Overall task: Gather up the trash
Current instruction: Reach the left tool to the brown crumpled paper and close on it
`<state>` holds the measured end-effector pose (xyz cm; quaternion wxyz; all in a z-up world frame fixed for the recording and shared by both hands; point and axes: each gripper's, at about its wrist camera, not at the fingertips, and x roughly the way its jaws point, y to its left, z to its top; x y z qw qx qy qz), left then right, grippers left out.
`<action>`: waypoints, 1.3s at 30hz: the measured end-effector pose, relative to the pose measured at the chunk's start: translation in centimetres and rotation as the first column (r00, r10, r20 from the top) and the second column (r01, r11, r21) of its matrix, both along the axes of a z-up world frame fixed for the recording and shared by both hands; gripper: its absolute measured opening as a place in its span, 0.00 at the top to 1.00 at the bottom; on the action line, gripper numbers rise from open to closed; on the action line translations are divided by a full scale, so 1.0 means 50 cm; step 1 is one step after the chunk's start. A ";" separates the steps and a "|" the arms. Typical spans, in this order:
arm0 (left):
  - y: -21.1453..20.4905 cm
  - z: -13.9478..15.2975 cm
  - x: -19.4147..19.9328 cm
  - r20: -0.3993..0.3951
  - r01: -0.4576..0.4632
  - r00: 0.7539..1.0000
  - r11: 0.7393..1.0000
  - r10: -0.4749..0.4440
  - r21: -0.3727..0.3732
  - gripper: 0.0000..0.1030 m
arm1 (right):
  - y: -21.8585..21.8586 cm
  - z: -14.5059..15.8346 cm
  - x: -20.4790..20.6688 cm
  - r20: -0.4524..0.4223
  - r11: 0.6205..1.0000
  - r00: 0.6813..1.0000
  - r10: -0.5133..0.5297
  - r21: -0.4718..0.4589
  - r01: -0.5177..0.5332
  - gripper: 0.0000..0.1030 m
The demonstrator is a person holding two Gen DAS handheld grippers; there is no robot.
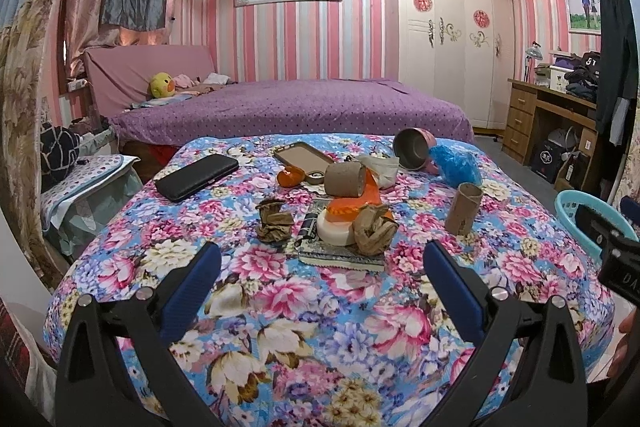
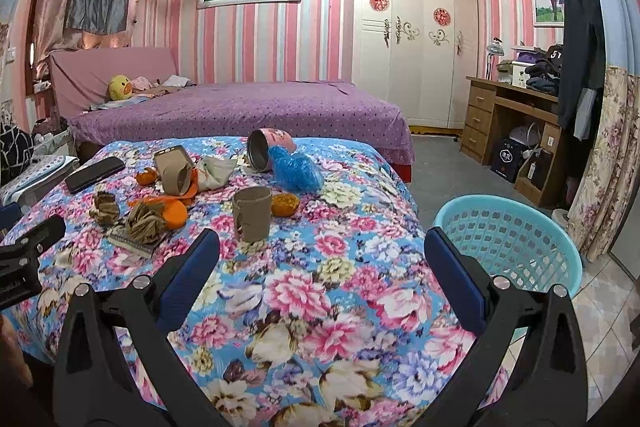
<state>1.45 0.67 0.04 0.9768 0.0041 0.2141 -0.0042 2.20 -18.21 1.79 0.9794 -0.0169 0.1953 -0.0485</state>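
Pink-striped walls, a purple bed and a white wardrobe fill the background; nearer, across the middle of both views, lies a floral-covered bed (image 1: 280,307) strewn with clutter. Both grippers hover over its near edge with nothing collected yet, so the task looks to be at its very start, at the choosing of a first piece.

The left gripper (image 1: 322,271) has its jaws spread wide and empty, and in its view they frame a crumpled brown paper wad (image 1: 374,233) that rests on a notebook (image 1: 340,257) just above frame centre. A second crumpled wad (image 1: 274,221) sits to the left of it, and a cardboard tube (image 1: 464,213) stands upright to the right. Further up the frame lie another cardboard roll (image 1: 346,179) on its side, orange peel (image 1: 290,177), a blue plastic bag (image 1: 456,163) and a tipped cup (image 1: 412,149). The black phone (image 1: 196,177) and the phone case (image 1: 302,155) look like keepers, not trash.

The right gripper (image 2: 322,271) is likewise wide open and holds nothing. In its view the upright tube lies just above and left of centre, and a teal basket (image 2: 516,243) stands on the floor off the bed's corner, at right of frame, apparently empty.

As I judge it, the next move calls for each gripper to advance and drop: the left onto the nearest wad without pinching the notebook, the right around the tube, then a carry to the basket.
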 end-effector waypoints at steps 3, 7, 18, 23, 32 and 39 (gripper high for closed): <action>0.004 0.019 0.018 0.005 -0.003 1.000 1.000 0.003 -0.001 0.04 | -0.001 0.025 0.013 0.030 1.000 1.000 -0.008 -0.001 0.008 0.04; 0.010 0.033 0.046 -0.001 0.005 1.000 1.000 -0.005 0.004 0.04 | -0.006 0.058 0.036 0.047 1.000 0.999 -0.005 0.018 0.004 0.04; 0.059 0.057 0.157 0.003 -0.026 1.000 1.000 0.026 -0.001 0.04 | -0.018 0.077 0.177 -0.014 0.999 1.000 -0.020 0.039 0.020 0.04; 0.091 0.016 0.195 -0.039 -0.054 0.998 0.999 0.054 -0.008 0.04 | -0.035 0.024 0.220 -0.077 0.999 0.997 -0.014 0.052 0.018 0.04; 0.085 -0.034 0.200 -0.078 -0.044 0.996 0.996 0.049 0.073 0.04 | -0.049 -0.042 0.245 -0.133 0.996 0.990 0.041 0.085 -0.029 0.04; 0.099 -0.043 0.209 -0.107 -0.047 0.993 0.997 0.053 0.055 0.04 | -0.034 -0.052 0.243 -0.162 0.997 0.985 0.052 0.066 -0.042 0.04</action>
